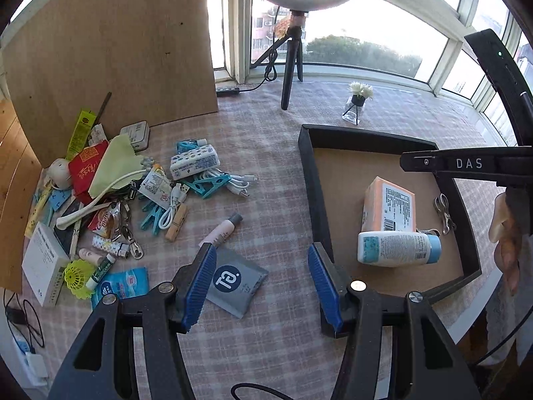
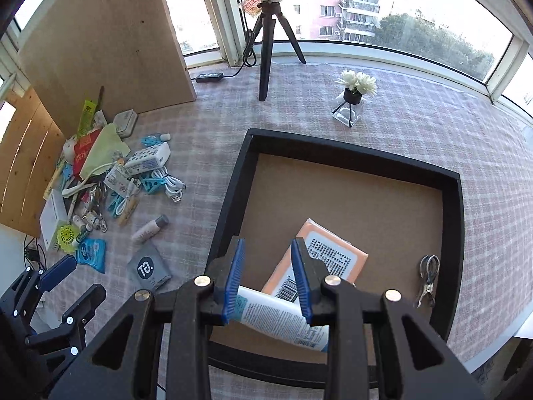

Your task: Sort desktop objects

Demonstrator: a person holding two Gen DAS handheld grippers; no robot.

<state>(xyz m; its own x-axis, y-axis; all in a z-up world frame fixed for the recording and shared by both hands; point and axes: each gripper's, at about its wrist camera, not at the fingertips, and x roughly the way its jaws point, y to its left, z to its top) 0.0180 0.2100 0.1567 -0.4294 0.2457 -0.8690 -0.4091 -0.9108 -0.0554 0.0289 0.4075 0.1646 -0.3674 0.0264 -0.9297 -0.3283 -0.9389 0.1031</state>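
Note:
A black tray (image 1: pixel 318 193) (image 2: pixel 230 193) holds an orange packet (image 1: pixel 389 205) (image 2: pixel 333 260), a white bottle with a blue cap (image 1: pixel 396 248) (image 2: pixel 283 320) and a metal clip (image 1: pixel 444 213) (image 2: pixel 428 278). My left gripper (image 1: pixel 263 286) is open above the cloth, over a grey sachet (image 1: pixel 236 281) (image 2: pixel 148 268). A small pink tube (image 1: pixel 221 230) (image 2: pixel 150 228) lies just beyond it. My right gripper (image 2: pixel 268 280) is open above the tray, with its jaws apart over the white bottle.
A pile of small items (image 1: pixel 110 193) (image 2: pixel 103 180) lies at the left: cables, clothespins, packets, a white box. A wooden board (image 1: pixel 110 50) stands behind it. A ring-light tripod (image 1: pixel 293 66) (image 2: pixel 266 50) and a flower vase (image 1: pixel 358 100) (image 2: pixel 353 96) stand at the back.

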